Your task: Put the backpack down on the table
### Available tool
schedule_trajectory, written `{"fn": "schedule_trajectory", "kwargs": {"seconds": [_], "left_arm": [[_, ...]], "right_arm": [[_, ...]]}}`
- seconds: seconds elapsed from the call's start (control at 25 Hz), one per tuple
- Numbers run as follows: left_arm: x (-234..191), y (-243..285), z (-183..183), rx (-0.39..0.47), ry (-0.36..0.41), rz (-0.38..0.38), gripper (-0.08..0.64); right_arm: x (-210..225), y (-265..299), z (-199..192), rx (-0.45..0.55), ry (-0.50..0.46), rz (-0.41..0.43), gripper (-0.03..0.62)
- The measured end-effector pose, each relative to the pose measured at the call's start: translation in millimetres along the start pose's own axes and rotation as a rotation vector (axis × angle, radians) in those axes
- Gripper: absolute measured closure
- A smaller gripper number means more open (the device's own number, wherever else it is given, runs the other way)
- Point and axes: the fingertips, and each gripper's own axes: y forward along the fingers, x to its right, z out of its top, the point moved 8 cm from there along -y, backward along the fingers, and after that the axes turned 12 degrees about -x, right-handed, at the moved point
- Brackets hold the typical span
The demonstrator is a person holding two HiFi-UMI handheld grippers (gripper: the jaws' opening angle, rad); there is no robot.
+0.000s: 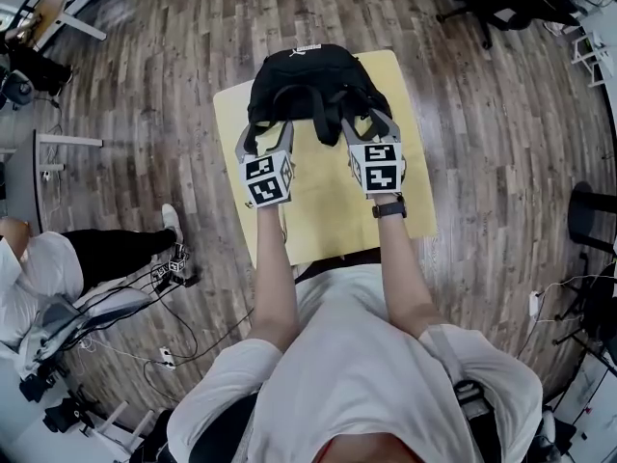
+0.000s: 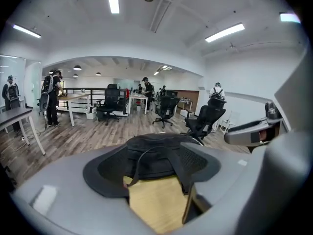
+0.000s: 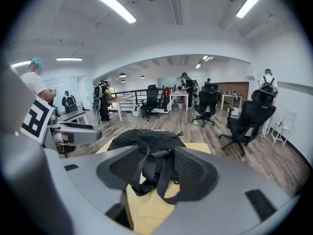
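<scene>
Two grippers up at the backpack (image 1: 307, 90), both spread wide, pinching nothing. On the left gripper (image 1: 265, 135): jaws apart, shoulder strap (image 2: 134, 165) threading down between them, close along the left pad, touching or not hard to tell, certainly not clamped. On the right gripper (image 1: 369, 128): same story, jaws apart, strap loop (image 3: 143, 164) hanging right in the gap, draped low beside the right-hand pad. Backpack itself down on the yellow table (image 1: 328, 220), sitting at the far end, top just about level with the far rim. Looks like job done, bar the getaway.

Now for the dangers. Biggest worry: a snag. Webbing inside both gaps, so with an angled pull-back, every chance of hooking a strap on a pad edge and hauling the bag along, tipping it forward or dragging it across the tabletop. Second worry: that far rim. Very little table behind the bag; one nudge forward while clearing the straps, and a slide toward the floor (image 1: 482, 114). Third, smaller: a squeeze now, webbing between the pads, and an unwanted grip on the bag. Calls for wide jaws and a straight exit, clear of both loops.
</scene>
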Motion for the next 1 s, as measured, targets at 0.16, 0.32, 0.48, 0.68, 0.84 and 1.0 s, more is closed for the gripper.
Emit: {"fn": "schedule_trajectory", "kwargs": {"seconds": [0.16,0.32,0.48,0.68,0.84,1.0], "left_arm": [[4.7,-29.3,8.5,0.067,0.013,0.018,0.264],[11.5,-59.8,19.3,0.14,0.032,0.022,0.282],[14.0,-81.8,30.6,0.187,0.046,0.014,0.308],[23.6,-109.8,40.1,0.241,0.043,0.028,0.365],[33.6,-130.8,46.8,0.276,0.083,0.055,0.399],[42.5,-155.3,56.0,0.359,0.101,0.072,0.439]], "right_arm": [[-11.7,-22.8,4.5,0.054,-0.014,0.0,0.36],[-18.7,-49.8,11.2,0.125,-0.02,-0.024,0.382],[-23.1,-74.2,24.6,0.202,-0.012,-0.064,0.418],[-30.0,-103.8,38.3,0.288,-0.032,-0.068,0.455],[-40.0,-128.5,45.1,0.349,-0.055,-0.068,0.483],[-49.7,-149.0,51.3,0.395,-0.077,-0.055,0.514]]}}
